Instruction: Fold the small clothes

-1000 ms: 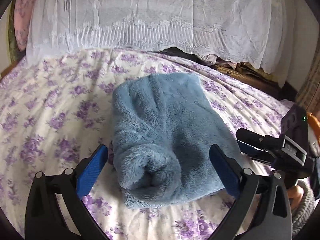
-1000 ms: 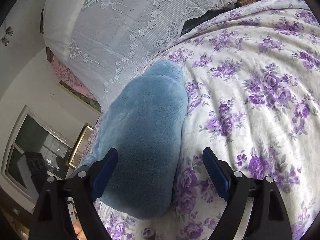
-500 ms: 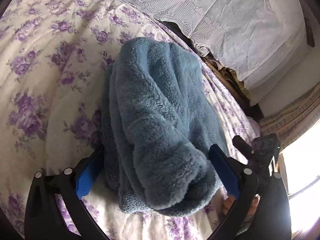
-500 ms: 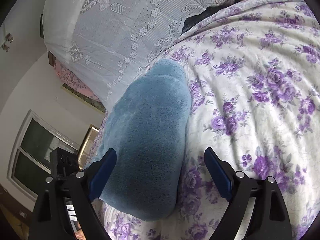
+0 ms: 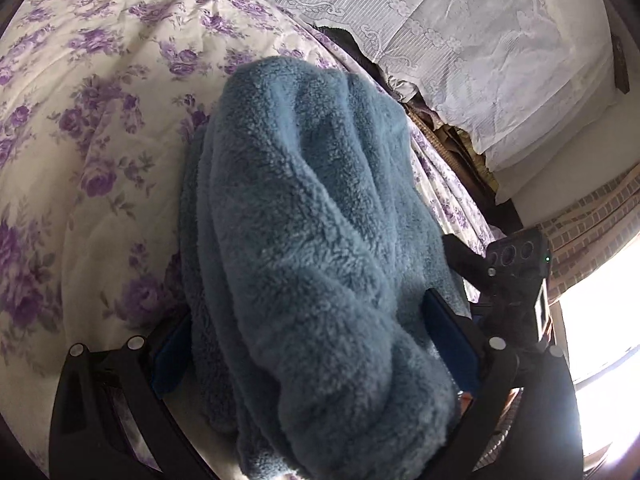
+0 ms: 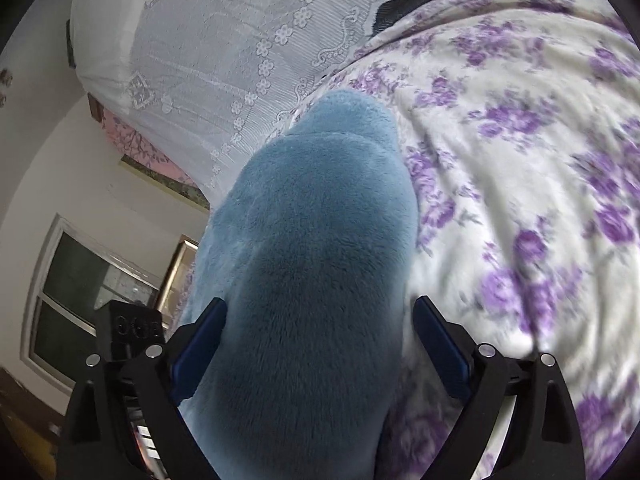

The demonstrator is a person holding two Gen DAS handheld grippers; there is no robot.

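Between left fingers: left gripper [image 5: 312,344] spread wide, blue pads on either side of the fleece [image 5: 312,240], which bulges between and over them.
Right gripper [image 6: 316,340]: also spread wide, straddling the fleece's [image 6: 312,280] near end; contact with the pads cannot be told.
Fleece: blue, fluffy, folded into a thick bundle on the bedspread [image 5: 80,140].
Bedspread: cream with purple flowers [image 6: 520,160].
Beyond: white lace cloth [image 5: 460,40], draped behind the bed.

Fluffy fleece garment [image 5: 304,216]; soft floral cotton bedspread [image 5: 80,120].
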